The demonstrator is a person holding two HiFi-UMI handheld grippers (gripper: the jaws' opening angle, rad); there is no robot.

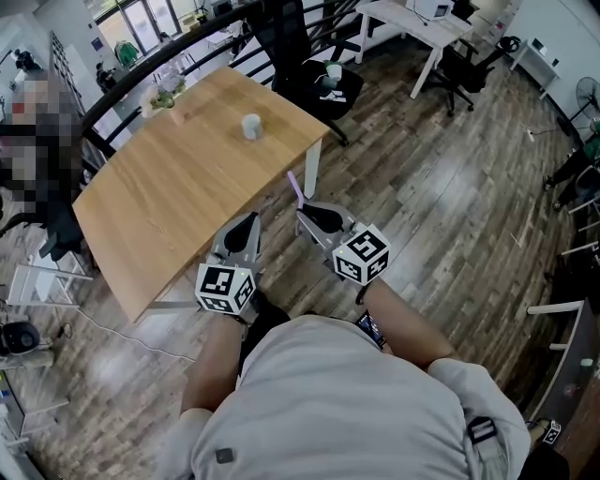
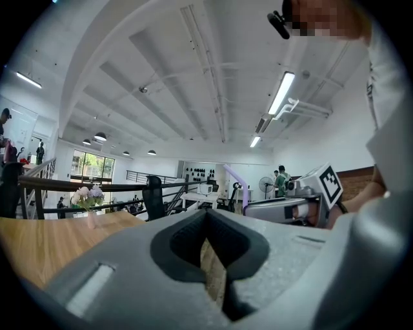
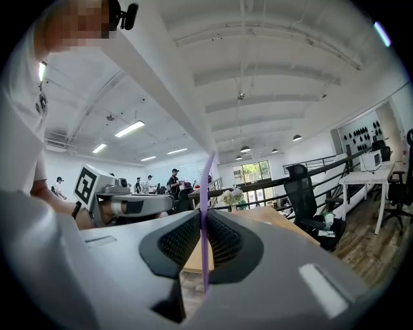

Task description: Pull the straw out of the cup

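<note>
My right tongs (image 1: 305,214) are clamped on the purple straw (image 1: 294,185). It stands upright between the ribbed pads, its upper end rising above the tips and its lower end showing below them. The straw is out of the cup (image 1: 251,126) and well apart from it. The small pale cup stands alone on the wooden bench (image 1: 178,197), toward its far side. I hold both tongs in front of my body, just off the bench's near edge and over the plank floor (image 1: 441,206).

My left tongs (image 1: 246,228) are together and hold nothing; only floor shows through the thin slit below their tips. The two tongs point the same way, side by side and near each other, about level, each with its marker cube toward me. In the left gripper view the straw shows as a slanting lilac stroke above the right tongs.

A vase of flowers (image 1: 165,94) sits at the bench's far edge, beyond and left of the cup. A black chair (image 1: 319,98) stands past the bench's far right corner, with a white desk (image 1: 412,23) farther off. Other people show in the distance in both gripper views, too small to make out further.
</note>
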